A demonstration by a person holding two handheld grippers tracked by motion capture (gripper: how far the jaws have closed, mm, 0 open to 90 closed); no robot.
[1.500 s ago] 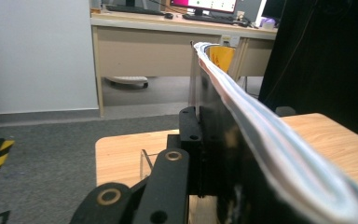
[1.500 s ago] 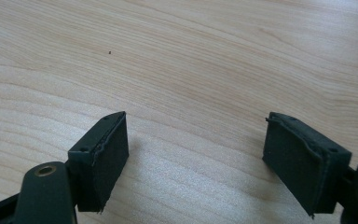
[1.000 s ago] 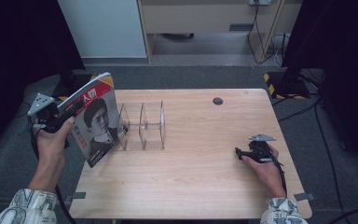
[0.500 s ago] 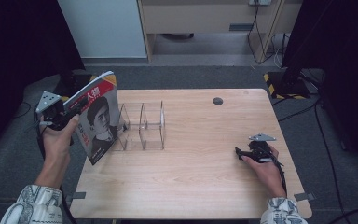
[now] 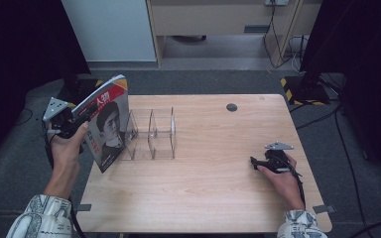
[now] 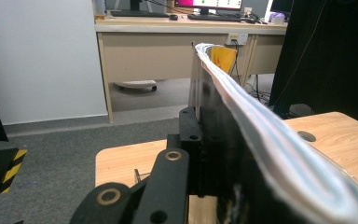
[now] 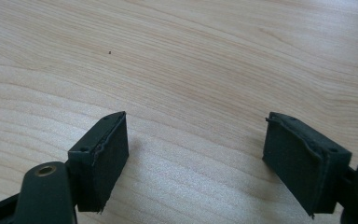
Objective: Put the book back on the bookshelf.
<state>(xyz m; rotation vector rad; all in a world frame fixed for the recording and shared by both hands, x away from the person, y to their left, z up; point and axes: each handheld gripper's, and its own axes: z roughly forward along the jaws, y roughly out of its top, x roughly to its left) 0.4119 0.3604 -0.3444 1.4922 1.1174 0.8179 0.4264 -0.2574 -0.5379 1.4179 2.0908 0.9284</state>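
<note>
A magazine (image 5: 106, 124) with a portrait on its cover is held upright off the table's left edge, tilted, its lower corner near the wood. My left gripper (image 5: 75, 121) is shut on its spine side; in the left gripper view the curved page edges (image 6: 261, 140) run past the black jaw. A clear acrylic divider rack (image 5: 151, 134) stands just right of the magazine. My right gripper (image 5: 254, 162) rests low on the table at the right, open, with bare wood between its pads (image 7: 105, 154).
The wooden table (image 5: 213, 198) has a round black cable hole (image 5: 231, 107) near its far edge. Beyond it are a white cabinet (image 5: 111, 29), a desk and cables on grey carpet. Dark curtains flank both sides.
My left gripper has carried the magazine a little to the right and nearer the rack. The right gripper has stayed put.
</note>
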